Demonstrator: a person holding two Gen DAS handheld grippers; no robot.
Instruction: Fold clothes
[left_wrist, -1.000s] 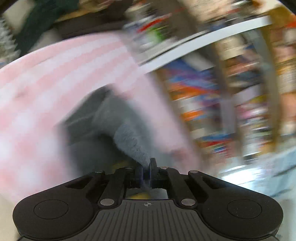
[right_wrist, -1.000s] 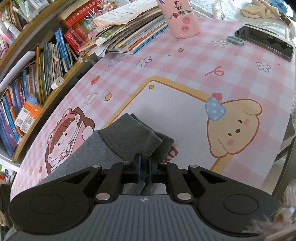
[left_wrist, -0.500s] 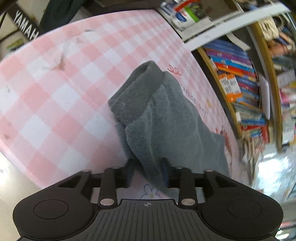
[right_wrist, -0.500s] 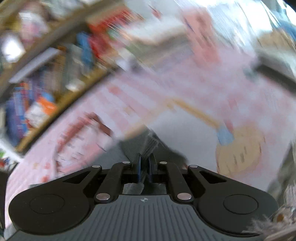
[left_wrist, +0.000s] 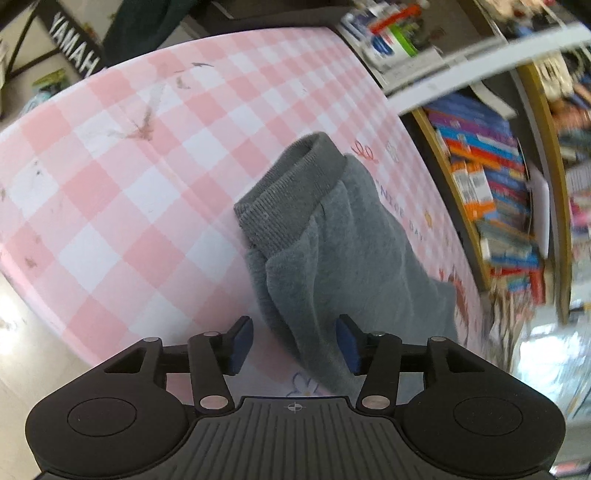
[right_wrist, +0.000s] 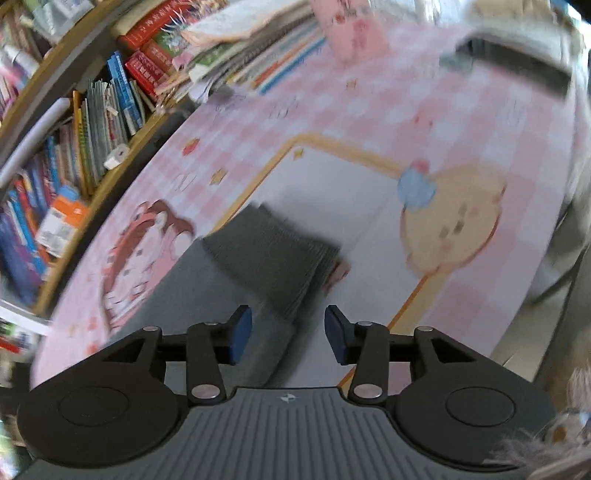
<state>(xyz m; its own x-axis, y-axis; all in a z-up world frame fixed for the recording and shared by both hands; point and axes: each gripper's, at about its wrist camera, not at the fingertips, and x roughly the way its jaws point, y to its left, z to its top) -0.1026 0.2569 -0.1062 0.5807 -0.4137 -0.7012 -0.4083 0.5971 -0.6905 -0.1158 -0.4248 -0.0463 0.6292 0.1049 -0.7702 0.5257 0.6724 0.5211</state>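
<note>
A grey fleece garment (left_wrist: 343, 243) with a ribbed cuff lies on the pink checked table cover (left_wrist: 122, 177). My left gripper (left_wrist: 295, 341) is open, its jaws standing apart on either side of the garment's near edge, not holding it. In the right wrist view the same garment (right_wrist: 255, 273) lies on the table with its ribbed cuff pointing away. My right gripper (right_wrist: 289, 334) is open just above the cloth, with fabric showing between the jaws. The right wrist view is blurred by motion.
Bookshelves full of books (left_wrist: 491, 206) run along the table's far side. A stack of books and papers (right_wrist: 258, 62) and a pink box (right_wrist: 351, 33) sit on the table. A dark tray (right_wrist: 517, 62) lies at the far right. The table edge (left_wrist: 44, 314) is near left.
Both grippers were shut on the grey garment one second ago. The left opened first, then the right, and the garment now lies on the table.
</note>
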